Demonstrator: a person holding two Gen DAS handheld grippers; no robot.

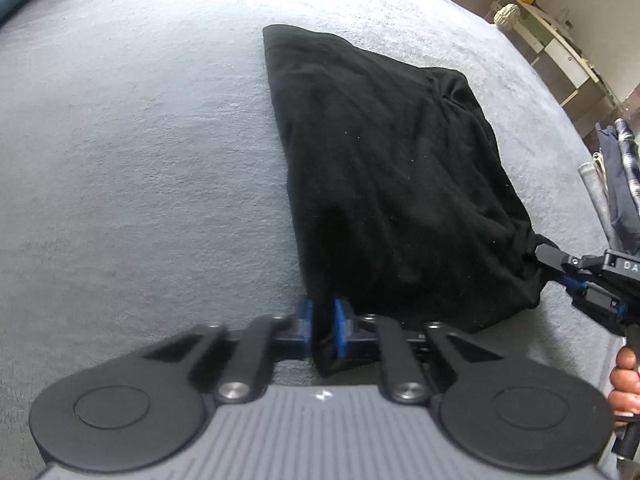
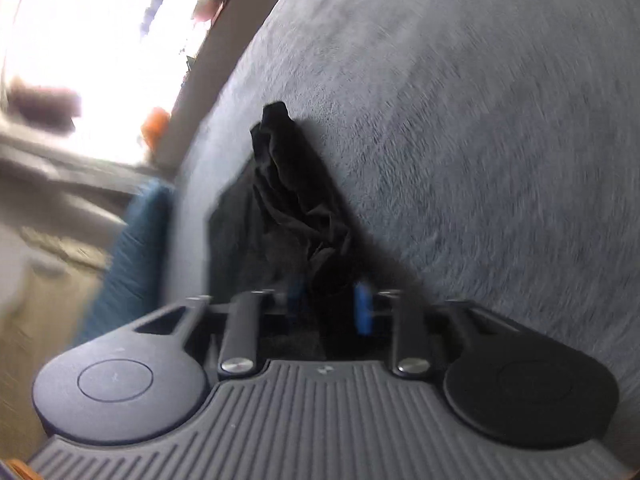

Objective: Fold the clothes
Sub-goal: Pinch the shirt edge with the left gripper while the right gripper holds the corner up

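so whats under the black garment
The black fabric garment lies on a grey fuzzy blanket, which shows all around it. Whatever lies directly beneath is covered. Both the left gripper and right gripper pinch its near corners.

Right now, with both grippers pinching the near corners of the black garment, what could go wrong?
1. The left gripper holds only a narrow corner of the black garment; it may slip on lifting.
2. The right gripper grips bunched, wrinkled cloth, so the fold may come out creased.
3. The garment could drag on the fuzzy grey blanket and skew.
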